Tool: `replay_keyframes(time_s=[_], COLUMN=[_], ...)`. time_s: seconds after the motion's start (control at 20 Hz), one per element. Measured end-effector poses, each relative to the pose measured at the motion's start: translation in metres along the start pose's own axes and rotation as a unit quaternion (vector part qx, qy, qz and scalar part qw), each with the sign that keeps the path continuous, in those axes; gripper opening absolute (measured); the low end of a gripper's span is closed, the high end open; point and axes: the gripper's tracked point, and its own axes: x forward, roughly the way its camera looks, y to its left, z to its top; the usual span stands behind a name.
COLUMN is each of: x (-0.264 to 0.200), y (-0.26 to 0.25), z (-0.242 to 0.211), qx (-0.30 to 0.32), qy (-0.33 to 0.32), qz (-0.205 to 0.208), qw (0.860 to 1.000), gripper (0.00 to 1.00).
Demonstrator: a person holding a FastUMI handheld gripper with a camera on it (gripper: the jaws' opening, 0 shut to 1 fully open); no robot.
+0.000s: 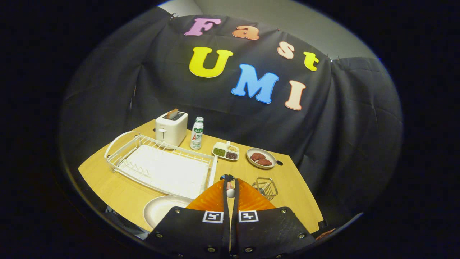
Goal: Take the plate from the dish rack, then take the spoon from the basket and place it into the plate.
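My gripper (pixel 230 182) is raised above the table's front, its fingers pressed together on a slim spoon (pixel 230 192); only a small pink and white part of it shows in the narrow gap. The pale round plate (pixel 160 213) lies flat on the table just left of the fingers, partly hidden by them. The small wire basket (pixel 265 187) stands just right of the fingertips and looks empty. The white dish rack (pixel 161 166) sits beyond the plate, with nothing in it.
Behind the rack stand a white toaster (pixel 171 127) and a drink bottle (pixel 196 133). A divided snack tray (pixel 226 151) and a dish of brown patties (pixel 261 158) lie beyond the basket. The wooden table's (pixel 107 183) front edge is close below.
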Motion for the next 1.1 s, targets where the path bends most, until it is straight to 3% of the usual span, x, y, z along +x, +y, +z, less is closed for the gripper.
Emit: replay_keyframes(time_s=[0.5,1.1], x=[-0.036,-0.005], y=[0.073,0.107], z=[-0.034,-0.083], qx=[-0.017,-0.013], qy=[0.017,0.071], qz=[0.095,0.103], qw=[0.995,0.992], gripper=[0.01,0.01])
